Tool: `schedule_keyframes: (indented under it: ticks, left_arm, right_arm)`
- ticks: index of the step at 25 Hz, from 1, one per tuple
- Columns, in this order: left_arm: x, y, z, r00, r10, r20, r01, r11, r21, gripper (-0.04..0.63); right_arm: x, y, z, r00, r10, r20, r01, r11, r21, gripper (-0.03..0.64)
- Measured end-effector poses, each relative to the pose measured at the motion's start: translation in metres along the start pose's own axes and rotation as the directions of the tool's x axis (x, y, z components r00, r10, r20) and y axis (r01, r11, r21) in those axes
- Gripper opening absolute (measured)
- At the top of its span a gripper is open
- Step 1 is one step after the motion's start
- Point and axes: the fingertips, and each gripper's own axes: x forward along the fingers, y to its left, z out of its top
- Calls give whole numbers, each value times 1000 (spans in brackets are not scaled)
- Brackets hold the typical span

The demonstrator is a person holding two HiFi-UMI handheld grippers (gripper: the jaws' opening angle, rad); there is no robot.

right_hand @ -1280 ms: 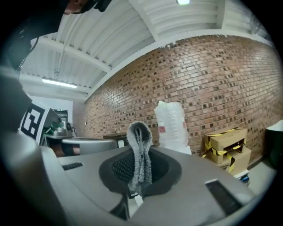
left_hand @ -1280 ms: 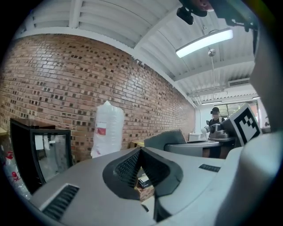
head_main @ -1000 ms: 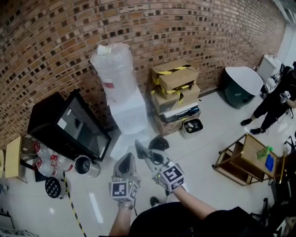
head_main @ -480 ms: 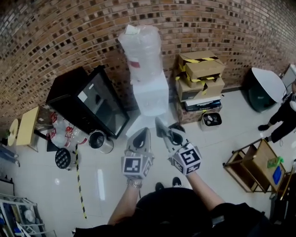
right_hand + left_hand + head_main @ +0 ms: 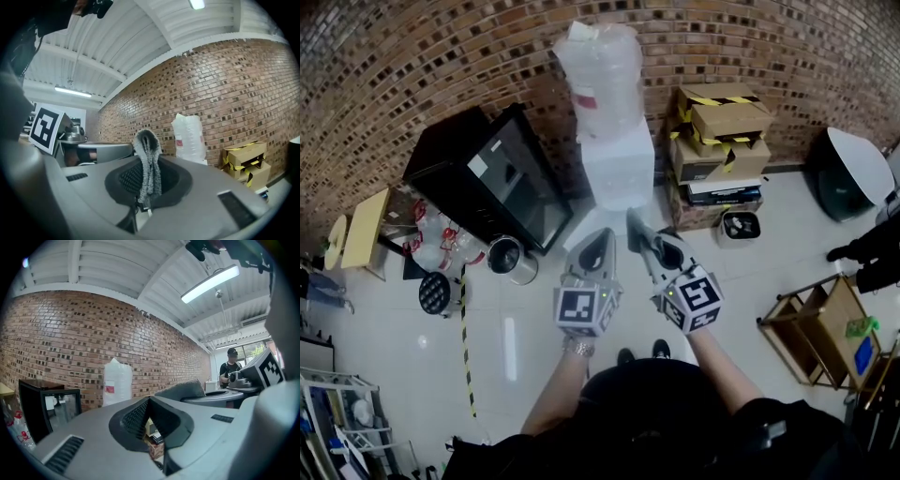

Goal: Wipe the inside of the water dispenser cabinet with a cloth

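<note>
The white water dispenser (image 5: 621, 173) stands against the brick wall, with a plastic-wrapped bottle (image 5: 602, 80) on top. Its cabinet interior is hidden from this angle. Both grippers are held side by side in front of it, pointing at its base. My right gripper (image 5: 634, 225) is shut on a grey cloth (image 5: 147, 154), which sticks up folded between the jaws (image 5: 146, 183). My left gripper (image 5: 604, 238) is shut with nothing in it (image 5: 149, 403). The grey cloth (image 5: 183, 389) also shows at the right of the left gripper view.
A black glass-door cabinet (image 5: 487, 183) stands left of the dispenser, with a metal pot (image 5: 508, 255) by it. Taped cardboard boxes (image 5: 717, 131) are stacked on the right. A wooden trolley (image 5: 811, 328), a dark bin (image 5: 848, 183) and a person (image 5: 872, 251) are further right.
The head view has swung so that the dispenser sits nearer the centre and larger. Both grippers keep side by side, still pointing at it; the cloth stays in the right one.
</note>
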Motion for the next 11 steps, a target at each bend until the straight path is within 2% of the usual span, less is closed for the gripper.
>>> schedule_keyframes:
  ticks: [11]
  left_arm:
    - [1, -9, -5, 1000, -3, 20, 3, 1000, 16, 2]
  right_arm:
    - [-2, -1, -6, 1000, 15, -18, -15, 1000, -4, 23]
